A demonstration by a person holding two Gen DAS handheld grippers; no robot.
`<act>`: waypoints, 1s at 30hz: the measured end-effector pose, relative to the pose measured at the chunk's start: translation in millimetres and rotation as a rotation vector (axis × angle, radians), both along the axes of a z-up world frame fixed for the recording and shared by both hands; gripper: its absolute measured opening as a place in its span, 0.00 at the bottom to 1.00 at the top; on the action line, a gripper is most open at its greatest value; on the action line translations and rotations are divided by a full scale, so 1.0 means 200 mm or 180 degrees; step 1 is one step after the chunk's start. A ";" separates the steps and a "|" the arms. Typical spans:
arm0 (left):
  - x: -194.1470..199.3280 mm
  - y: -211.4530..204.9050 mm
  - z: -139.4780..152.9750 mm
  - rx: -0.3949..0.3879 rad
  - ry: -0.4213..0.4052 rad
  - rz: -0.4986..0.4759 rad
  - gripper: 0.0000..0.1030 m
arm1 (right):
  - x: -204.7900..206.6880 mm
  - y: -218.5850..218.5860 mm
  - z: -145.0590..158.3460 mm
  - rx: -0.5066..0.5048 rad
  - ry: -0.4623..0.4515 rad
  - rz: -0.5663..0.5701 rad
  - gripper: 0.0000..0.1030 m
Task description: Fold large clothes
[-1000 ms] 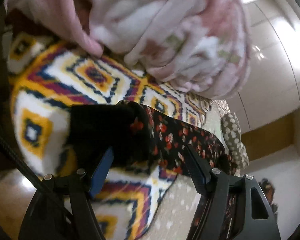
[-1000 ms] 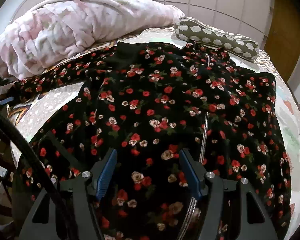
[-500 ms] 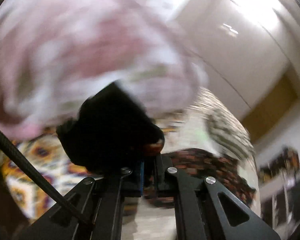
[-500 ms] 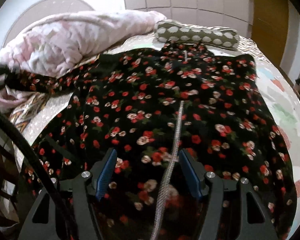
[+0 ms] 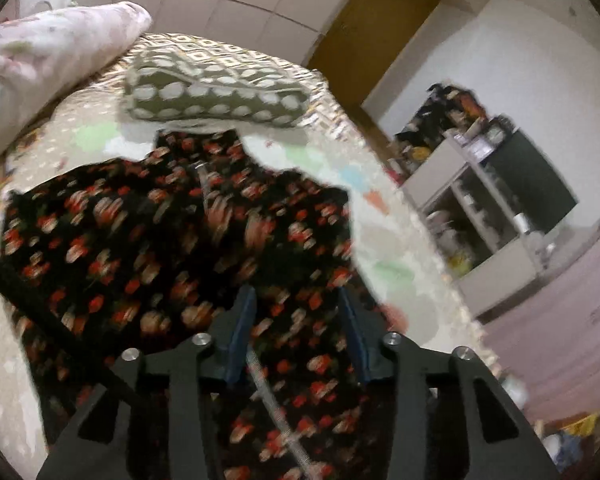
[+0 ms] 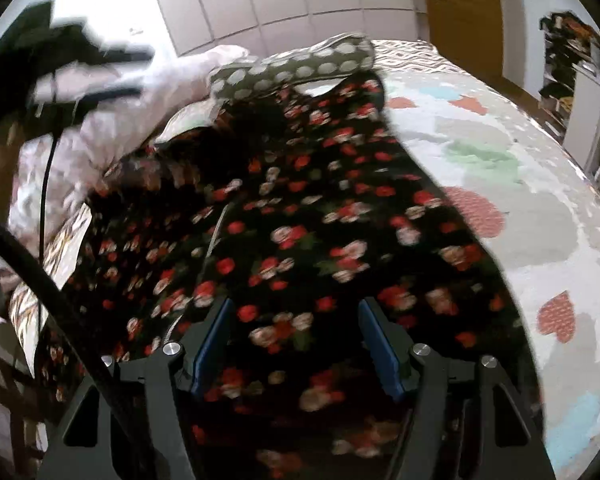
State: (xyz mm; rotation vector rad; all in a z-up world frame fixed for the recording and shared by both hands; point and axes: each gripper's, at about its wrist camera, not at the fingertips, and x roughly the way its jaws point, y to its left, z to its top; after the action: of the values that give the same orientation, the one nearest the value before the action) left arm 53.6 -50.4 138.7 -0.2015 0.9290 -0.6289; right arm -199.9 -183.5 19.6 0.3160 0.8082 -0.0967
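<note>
Change since the prior record: our left gripper [image 5: 296,332], half a second ago clamped shut on a dark fold of sleeve and swinging past the pink blanket, now has its jaws spread with nothing between them and faces down the length of the garment; our right gripper [image 6: 296,344] has shifted only a little, and its view is more blurred. Item: one floral dress [image 6: 300,220], black ground with red and cream roses, a metal zipper [image 5: 206,188] running down its middle. Location: spread flat across the bedspread [image 6: 540,200], its neck end against the spotted pillow [image 5: 216,96], the pink blanket [image 5: 48,48] just beside on the far side. Both grippers hover over the hem end, the right one likewise parted and holding nothing. Handling, as we judge it: light, thin, fully limp cloth that will sag and drag once lifted, and likely somewhat slippery; only the zipper line has any stiffness and may resist a crease across it. Best holds look to be the side seams, shoulders or hem corners, pinching both layers together. Markings: no brand, label or legible writing found; motion blur hides fine detail.
</note>
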 end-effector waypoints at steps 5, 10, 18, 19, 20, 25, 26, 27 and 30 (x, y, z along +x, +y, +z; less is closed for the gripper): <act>-0.24 0.28 -0.08 0.0413 -0.0152 0.0471 0.61 | 0.11 -0.11 0.11 -0.0038 -0.0158 0.0007 0.67; -0.46 0.66 -0.17 0.0540 -0.0067 0.0879 0.61 | 0.40 -0.14 0.21 -0.0003 -0.0331 0.0113 0.67; -0.63 1.06 -0.31 0.0445 0.0142 0.1502 0.64 | 0.99 -0.09 0.07 -0.0558 0.0081 0.0140 0.71; -0.64 1.07 -0.31 0.0477 0.0118 0.1538 0.64 | 1.05 -0.10 0.03 -0.0574 0.0192 0.0080 0.70; -0.65 1.07 -0.32 0.0519 0.0093 0.1564 0.64 | 1.07 -0.11 0.00 -0.0531 0.0241 0.0046 0.63; -0.64 1.07 -0.39 0.0511 0.0133 0.1547 0.64 | 1.08 -0.14 0.00 -0.0085 0.0197 0.0324 0.07; -0.62 1.06 -0.41 0.0509 0.0172 0.1541 0.64 | 1.07 -0.16 0.03 -0.0119 0.0186 0.0304 0.06; -0.62 1.05 -0.42 0.0509 0.0191 0.1541 0.64 | 1.07 -0.17 0.04 -0.0174 0.0186 0.0258 0.05; -0.60 1.03 -0.46 0.0518 0.0232 0.1503 0.64 | 1.06 -0.29 0.09 -0.0316 0.0214 -0.0095 0.05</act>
State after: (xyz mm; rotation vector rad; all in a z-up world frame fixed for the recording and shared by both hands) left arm -66.7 155.2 45.8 -0.2880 0.9555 -0.1100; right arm 12.2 -242.3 37.1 0.2320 0.8623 -0.1755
